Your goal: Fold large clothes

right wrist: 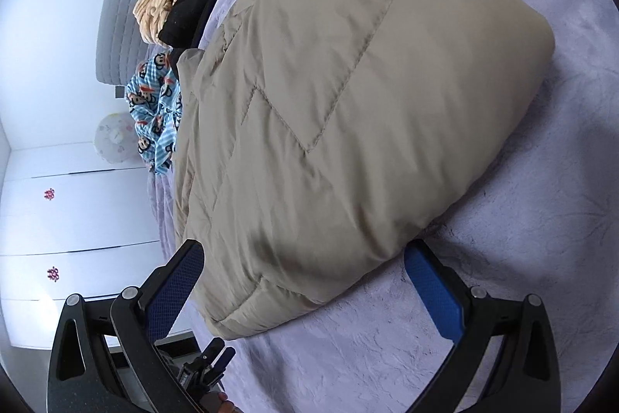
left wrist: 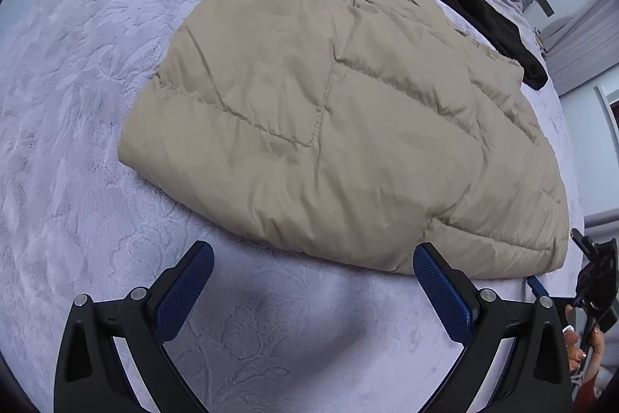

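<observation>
Beige quilted jacket [left wrist: 329,126], folded into a puffy bundle, lies mid-bed on the lavender bedspread [left wrist: 77,142]. Left gripper [left wrist: 313,281] and right gripper [right wrist: 303,281]: jaws spread, holding nothing. Risks: padding likely springs the fold open; slick shell may slip a shallow pinch.

No text, label, brand or number can be read on anything here.

Left gripper [left wrist: 313,260] jaws wide, right gripper [right wrist: 303,258] likewise, apparently empty
</observation>
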